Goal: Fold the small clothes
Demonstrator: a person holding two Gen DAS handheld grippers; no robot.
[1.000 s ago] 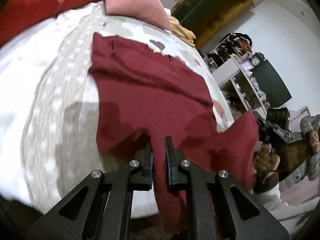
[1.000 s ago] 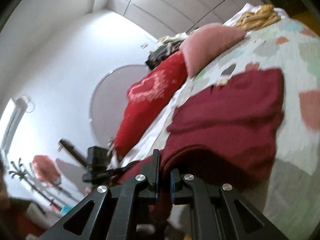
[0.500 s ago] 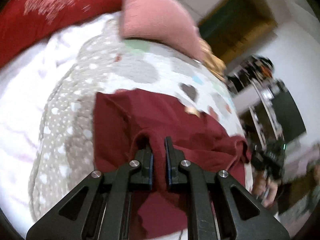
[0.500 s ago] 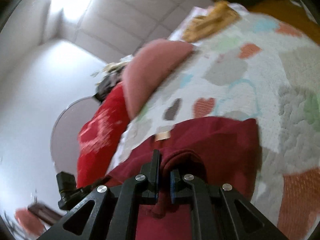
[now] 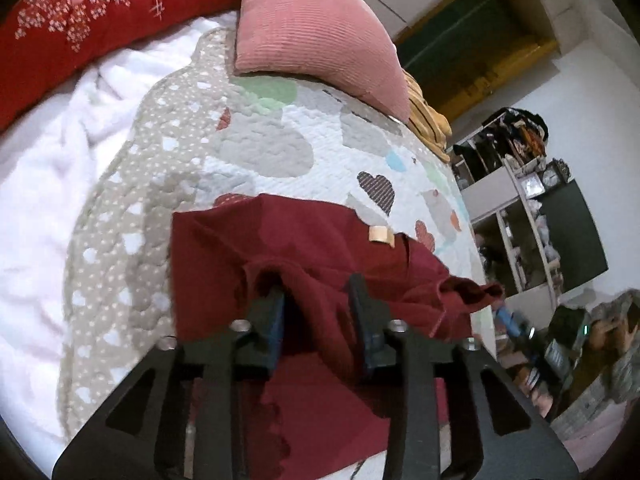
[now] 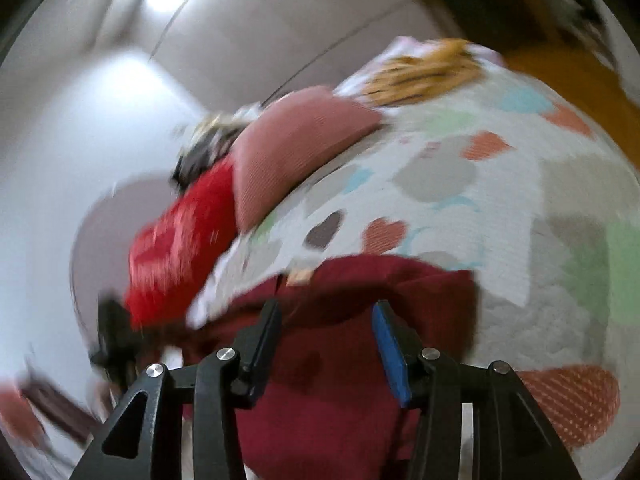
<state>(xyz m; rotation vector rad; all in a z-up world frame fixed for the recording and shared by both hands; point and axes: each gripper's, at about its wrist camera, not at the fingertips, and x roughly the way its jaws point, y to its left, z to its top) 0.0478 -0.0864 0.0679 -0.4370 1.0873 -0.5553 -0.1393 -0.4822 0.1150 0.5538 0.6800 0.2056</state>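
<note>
Dark red garment (image 5: 320,240), a small piece of clothing with a tan label (image 5: 381,235) near its far edge, lies on a quilt (image 5: 260,148) printed with hearts, its near half doubled over onto its far half. The fold looks just laid, so the step in hand seems to be letting go after the first fold. The left gripper (image 5: 318,312) sits low over the folded edge with its jaws parted and a ridge of cloth standing loosely between them, not pinched. The right gripper (image 6: 326,336), seen through motion blur, is also spread wide above the cloth and holds nothing. The next move probably calls for backing both tools clear without dragging the top layer, then taking new corners for a second fold. Half a second ago both grippers were clamped tight on the raised hem; a second ago the garment lay spread longer across the quilt with its near end hanging off the edge. Beyond the garment, at the head of the bed, rest a pink cushion (image 5: 316,28) and a red pillow (image 5: 92,12).
</note>
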